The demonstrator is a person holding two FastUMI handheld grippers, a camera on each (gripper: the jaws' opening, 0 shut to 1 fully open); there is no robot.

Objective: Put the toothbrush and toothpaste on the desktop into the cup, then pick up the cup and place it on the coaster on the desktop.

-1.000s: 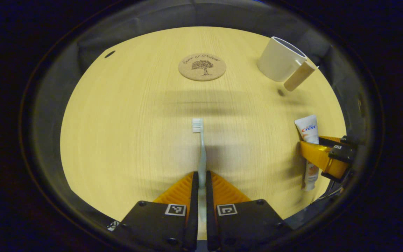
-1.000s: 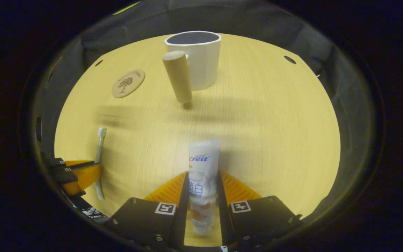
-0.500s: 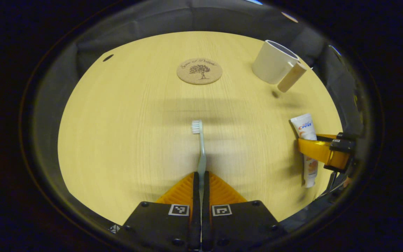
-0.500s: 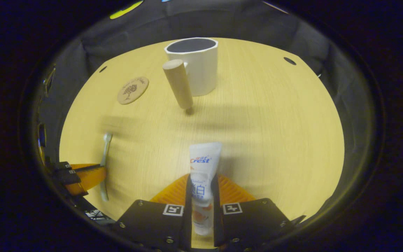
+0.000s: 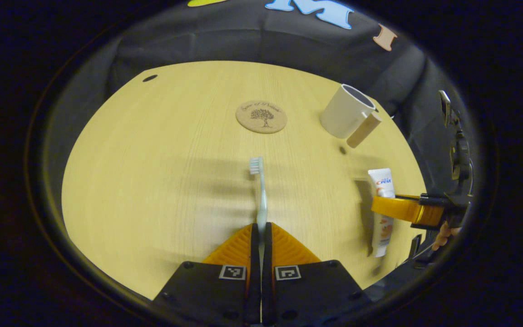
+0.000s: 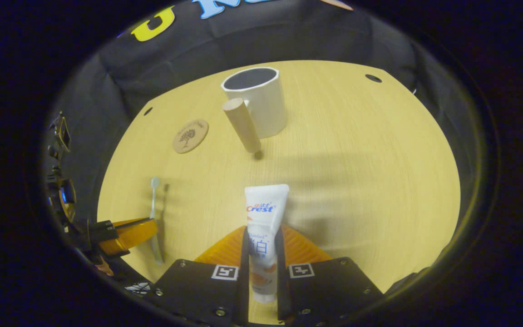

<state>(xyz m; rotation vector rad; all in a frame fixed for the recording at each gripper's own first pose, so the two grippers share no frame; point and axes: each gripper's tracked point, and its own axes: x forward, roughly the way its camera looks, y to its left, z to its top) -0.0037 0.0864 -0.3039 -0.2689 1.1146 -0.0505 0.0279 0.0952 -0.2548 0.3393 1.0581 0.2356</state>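
In the left gripper view my left gripper (image 5: 261, 234) is shut on the handle of a pale toothbrush (image 5: 259, 186), whose bristle head points ahead, raised off the wooden desktop (image 5: 161, 163). In the right gripper view my right gripper (image 6: 262, 240) is shut on a white toothpaste tube (image 6: 264, 213), also lifted, flat end forward. A white cup (image 6: 258, 101) with a wooden peg handle (image 6: 242, 125) stands at the far side, seen too at the right of the left gripper view as the cup (image 5: 346, 117). The round cork coaster (image 5: 261, 116) lies left of the cup.
Each view catches the other gripper at its edge: the right gripper (image 5: 407, 210) holding the toothpaste (image 5: 383, 206), and the left gripper (image 6: 125, 229) holding the toothbrush (image 6: 155, 218). Small dark holes (image 6: 373, 78) mark the desktop's far corners. Black cloth backs the desk.
Both grippers closed on their objects, the left on the toothbrush and the right on the toothpaste, then rose from the desktop; the cup and coaster look farther away now.
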